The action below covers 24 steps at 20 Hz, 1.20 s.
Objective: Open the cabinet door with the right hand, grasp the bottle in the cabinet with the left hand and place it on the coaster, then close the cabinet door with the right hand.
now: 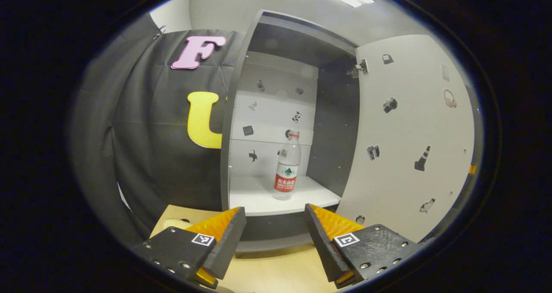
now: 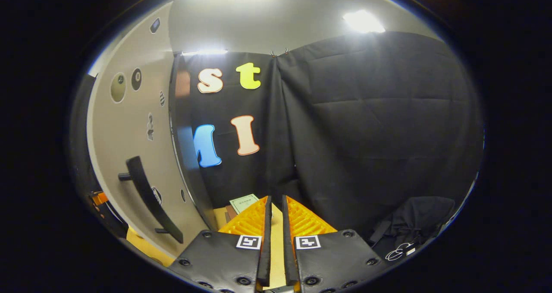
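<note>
The clear plastic water bottle with a red cap and red label (image 1: pixel 287 165) stands upright on the white shelf (image 1: pixel 258 198) inside the grey cabinet (image 1: pixel 241 90), and it looks tall, light and easy to topple. A finger that clips its side or shoulder on the way in would likely knock it over or push it toward the back wall. The shelf's front lip sits between tool and bottle, so too low an approach would catch on it.

The bottle lies straight ahead of the left gripper (image 1: pixel 275 224) and above its fingertips, well apart from them, roughly centred in the gap. That gripper's jaws stand wide, holding nothing.

The white cabinet door with small stickers (image 1: pixel 409 133) hangs swung open to that gripper's right.

The right gripper (image 2: pixel 276 215) has its jaws nearly together, empty, with the door's black bar handle (image 2: pixel 148 198) off to its left; a stray nudge there could swing the door in.
</note>
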Motion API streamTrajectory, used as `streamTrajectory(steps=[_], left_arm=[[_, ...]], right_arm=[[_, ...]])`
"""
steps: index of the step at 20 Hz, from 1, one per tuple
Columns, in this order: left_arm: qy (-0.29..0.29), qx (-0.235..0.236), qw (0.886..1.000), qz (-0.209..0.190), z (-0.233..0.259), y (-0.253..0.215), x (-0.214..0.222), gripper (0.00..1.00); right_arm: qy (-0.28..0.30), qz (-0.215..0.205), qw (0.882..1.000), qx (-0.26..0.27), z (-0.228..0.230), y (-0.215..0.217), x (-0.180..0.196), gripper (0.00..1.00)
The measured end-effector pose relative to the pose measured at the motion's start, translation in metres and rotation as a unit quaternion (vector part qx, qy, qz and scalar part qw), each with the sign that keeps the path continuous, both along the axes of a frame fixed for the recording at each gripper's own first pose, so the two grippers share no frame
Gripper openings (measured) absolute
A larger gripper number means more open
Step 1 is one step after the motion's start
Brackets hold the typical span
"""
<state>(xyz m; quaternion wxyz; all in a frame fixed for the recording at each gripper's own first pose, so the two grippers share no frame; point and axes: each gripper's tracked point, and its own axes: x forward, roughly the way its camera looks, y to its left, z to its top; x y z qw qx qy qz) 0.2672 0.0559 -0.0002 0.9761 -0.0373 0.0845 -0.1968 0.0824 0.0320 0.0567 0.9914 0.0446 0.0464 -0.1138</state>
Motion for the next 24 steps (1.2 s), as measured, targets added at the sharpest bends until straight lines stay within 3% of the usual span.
streamTrajectory(steps=[4, 7, 10, 11, 16, 24], left_arm=[[-0.009, 0.013, 1.000, 0.017, 0.005, -0.022, 0.043, 0.82], [-0.022, 0.016, 0.999, 0.018, 0.013, -0.047, 0.071, 0.85], [-0.028, 0.019, 0.999, 0.015, 0.015, -0.072, 0.098, 0.84], [-0.032, 0.021, 0.999, 0.016, 0.015, -0.079, 0.108, 0.82], [-0.025, 0.011, 0.999, 0.018, 0.002, -0.111, 0.153, 0.82], [-0.015, 0.021, 0.999, 0.019, -0.023, -0.126, 0.197, 0.82]], right_arm=[[-0.004, 0.023, 1.000, 0.018, 0.004, -0.011, 0.046, 0.28], [-0.001, 0.033, 0.999, 0.009, -0.001, -0.020, 0.076, 0.51], [-0.001, 0.040, 0.999, 0.005, -0.002, -0.022, 0.097, 0.89], [0.000, 0.041, 0.999, 0.005, -0.005, -0.023, 0.104, 0.98], [0.017, 0.049, 0.999, 0.003, -0.018, -0.028, 0.134, 0.98], [0.036, 0.041, 0.999, 0.003, -0.032, -0.039, 0.147, 0.98]])
